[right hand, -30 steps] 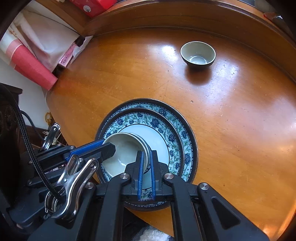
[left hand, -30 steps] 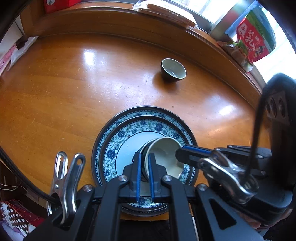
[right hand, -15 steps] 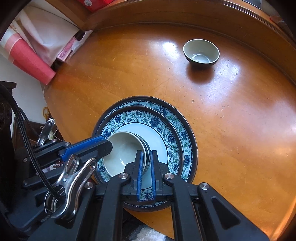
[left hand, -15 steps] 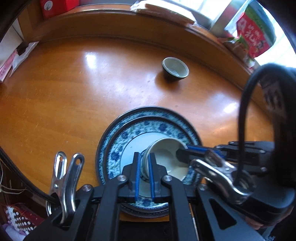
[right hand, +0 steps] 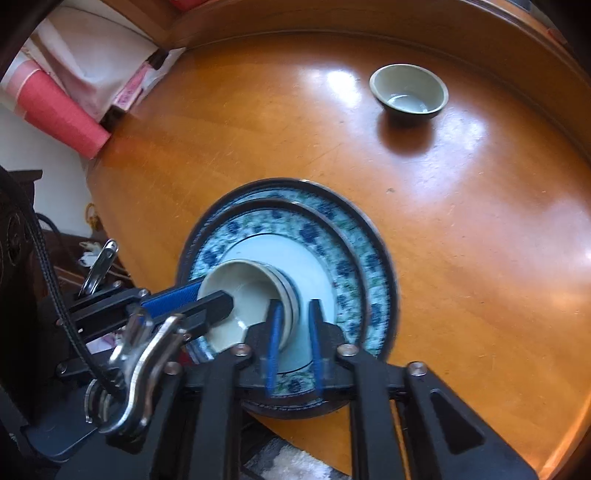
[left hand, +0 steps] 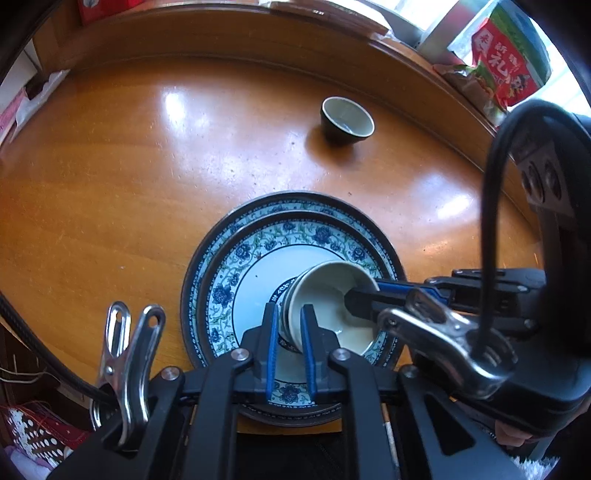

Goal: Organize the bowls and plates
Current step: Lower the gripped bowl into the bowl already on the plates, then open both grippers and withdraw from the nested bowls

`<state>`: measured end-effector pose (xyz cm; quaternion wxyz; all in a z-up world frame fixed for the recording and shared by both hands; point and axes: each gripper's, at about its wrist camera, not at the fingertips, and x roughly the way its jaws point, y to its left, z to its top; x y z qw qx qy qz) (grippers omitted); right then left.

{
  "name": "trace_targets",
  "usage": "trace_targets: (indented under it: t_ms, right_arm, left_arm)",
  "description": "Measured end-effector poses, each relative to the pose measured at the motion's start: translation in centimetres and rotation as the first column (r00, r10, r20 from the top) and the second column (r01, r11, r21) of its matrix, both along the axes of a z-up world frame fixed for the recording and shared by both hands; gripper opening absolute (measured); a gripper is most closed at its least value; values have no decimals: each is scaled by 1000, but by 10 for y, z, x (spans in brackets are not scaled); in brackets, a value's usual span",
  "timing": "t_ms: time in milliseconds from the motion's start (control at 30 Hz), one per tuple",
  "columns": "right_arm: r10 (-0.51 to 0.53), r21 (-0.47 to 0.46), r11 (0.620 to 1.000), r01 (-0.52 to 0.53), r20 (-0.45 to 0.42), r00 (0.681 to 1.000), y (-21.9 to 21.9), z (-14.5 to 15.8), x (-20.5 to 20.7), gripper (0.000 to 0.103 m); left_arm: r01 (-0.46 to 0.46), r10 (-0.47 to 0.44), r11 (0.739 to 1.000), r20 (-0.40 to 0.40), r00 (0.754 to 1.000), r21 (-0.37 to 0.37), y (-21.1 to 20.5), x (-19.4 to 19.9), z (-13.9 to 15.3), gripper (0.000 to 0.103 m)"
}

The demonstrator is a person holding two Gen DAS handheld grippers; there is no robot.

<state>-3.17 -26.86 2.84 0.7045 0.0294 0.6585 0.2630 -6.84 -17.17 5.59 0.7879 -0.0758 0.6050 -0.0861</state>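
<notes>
Two blue-flowered plates lie stacked near the table's front edge, the smaller top plate (left hand: 258,251) (right hand: 343,266) on the wider bottom plate (left hand: 295,201) (right hand: 332,206). A small pale bowl (left hand: 325,288) (right hand: 251,291) rests on the top plate; ridges on its side suggest another bowl nested under it. My left gripper (left hand: 289,310) (right hand: 218,297) straddles its left rim and my right gripper (right hand: 295,308) (left hand: 364,291) its right rim. Both pairs of jaws are opening, with thin gaps beside the rim. A second small bowl (left hand: 347,118) (right hand: 408,90) stands alone farther back.
The round wooden table (left hand: 110,184) (right hand: 461,221) has a raised ledge (left hand: 221,33) along its far side. A red and green packet (left hand: 506,62) stands beyond it at the right. A pink roll (right hand: 55,110) and papers lie off the table's left side.
Both grippers' pads have parted slightly from the bowl's rim they were pinching. The bowl stays on the top plate. The right wrist view has shifted a little and is blurred.
</notes>
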Motion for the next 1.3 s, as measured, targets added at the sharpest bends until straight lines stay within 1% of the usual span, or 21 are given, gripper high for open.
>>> trace_targets:
  t_ms: [67, 133, 167, 200, 233, 300, 367, 400, 433, 533, 667, 700, 800, 867, 933, 1033, 1167, 1233, 1300]
  right_arm:
    - [7, 5, 1000, -7, 2, 1000, 3, 0, 2, 12]
    - [5, -3, 1000, -5, -12, 1000, 5, -4, 3, 12]
    - [1, 2, 1000, -1, -24, 1000, 5, -6, 5, 12]
    - [-6, 0, 1000, 6, -32, 999, 5, -7, 5, 14]
    - [-9, -6, 1000, 9, -32, 999, 5, -8, 6, 19]
    - [-21, -8, 1000, 21, -42, 999, 4, -10, 6, 22]
    - [-27, -1, 1000, 27, -51, 998, 4, -11, 6, 22]
    - [-25, 9, 1000, 26, -50, 998, 4, -10, 5, 19]
    - [-18, 20, 1000, 19, -46, 999, 4, -10, 4, 12]
    - [-5, 16, 1000, 5, -27, 1000, 3, -7, 1, 12]
    - [-13, 7, 1000, 14, -34, 999, 3, -9, 3, 12]
    - [-16, 12, 1000, 16, -35, 999, 2, -9, 2, 12]
    - [-31, 23, 999, 32, -34, 999, -3, -7, 2, 14]
    - [-43, 54, 998, 45, -32, 999, -11, -3, 3, 15]
    - [-60, 90, 994, 62, -33, 998, -20, 0, 4, 19]
    - [-76, 180, 980, 84, -53, 996, -34, 4, 4, 22]
    - [-87, 279, 956, 90, -24, 996, -47, 16, 0, 27]
    - [-87, 296, 952, 82, 4, 996, -49, 23, -3, 29]
    - [-83, 306, 949, 73, 22, 996, -49, 28, -5, 31]
  left_arm:
    - [-1, 1, 1000, -13, 1000, -17, 1, 2, -4, 13]
    - [-14, 13, 1000, -50, 999, -27, 3, 3, -14, 16]
    - [-24, 21, 999, -60, 998, -48, 5, 1, -16, 17]
    - [-31, 26, 997, -64, 998, -64, 7, 1, -17, 17]
    - [-31, 26, 997, -65, 998, -67, 8, 2, -17, 17]
    - [-27, 22, 997, -67, 998, -78, 8, 2, -16, 17]
    - [-20, 15, 997, -65, 998, -80, 8, 2, -16, 17]
    - [-14, 8, 996, -64, 998, -84, 8, 2, -15, 16]
    - [-4, -3, 995, -64, 998, -97, 10, 1, -14, 16]
    - [16, -23, 995, -70, 997, -100, 8, -2, -14, 16]
    - [0, -8, 994, -78, 997, -109, 11, -3, -15, 17]
    - [-4, -4, 995, -76, 997, -101, 11, -3, -15, 19]
    - [-20, 12, 996, -87, 996, -89, 14, -3, -16, 29]
    - [-19, 10, 992, -78, 997, -123, 16, -5, -11, 33]
    - [-13, 3, 988, -60, 998, -153, 18, -6, -6, 40]
    - [-12, 9, 987, -19, 1000, -157, 21, -10, 5, 45]
    - [-40, 41, 987, 3, 999, -154, 26, -14, 13, 50]
    - [-79, 82, 988, 14, 997, -134, 32, -20, 17, 54]
    - [-93, 98, 985, 24, 995, -145, 34, -25, 21, 55]
